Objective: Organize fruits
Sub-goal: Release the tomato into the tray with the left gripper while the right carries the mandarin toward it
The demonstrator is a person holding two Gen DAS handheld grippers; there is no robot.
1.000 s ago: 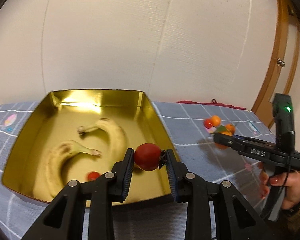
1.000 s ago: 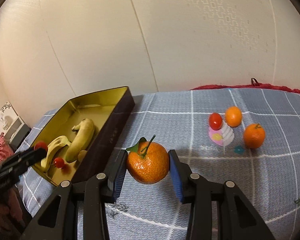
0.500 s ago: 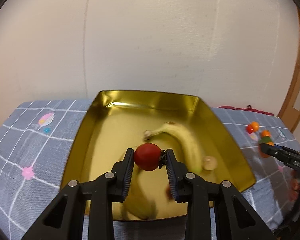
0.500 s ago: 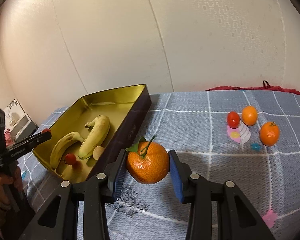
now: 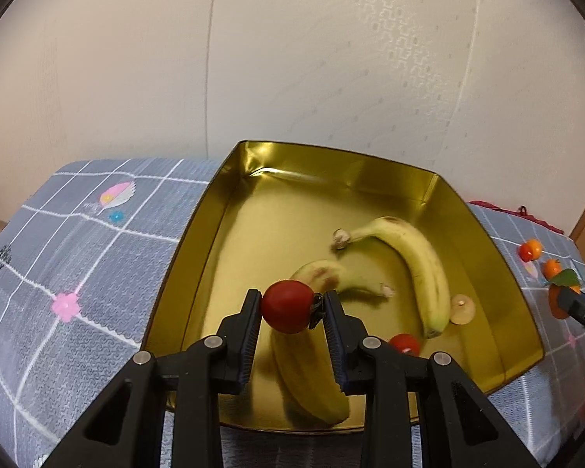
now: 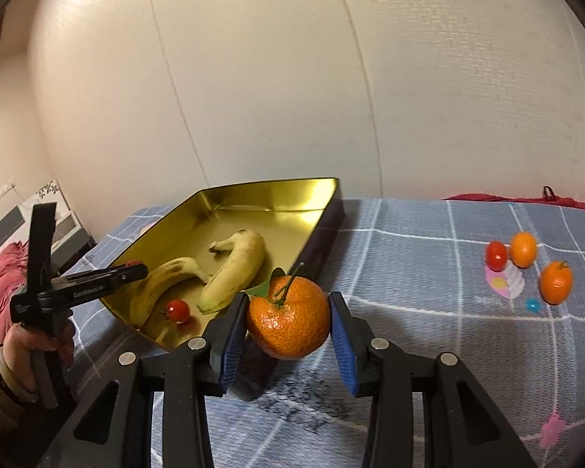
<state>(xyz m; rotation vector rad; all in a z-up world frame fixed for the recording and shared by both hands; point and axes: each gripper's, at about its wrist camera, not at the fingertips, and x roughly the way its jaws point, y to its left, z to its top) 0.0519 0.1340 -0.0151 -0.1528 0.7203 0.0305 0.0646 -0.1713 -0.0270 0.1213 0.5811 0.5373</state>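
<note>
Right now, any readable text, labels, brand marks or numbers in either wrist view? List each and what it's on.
White lettering on the side of the left gripper, seen in the right wrist view: too blurred to read.
Dark print on the grey checked cloth below the mandarin: text or pattern, cannot tell.
Gold tin and wall: no text visible.

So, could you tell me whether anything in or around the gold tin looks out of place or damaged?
Nothing looks spilled or damaged. The one oddity sits in the gold tin: a small pale round piece beside the tip of the right banana. It isn't a whole fruit, and what it is cannot be told. The nearer banana shows brown spots.
</note>
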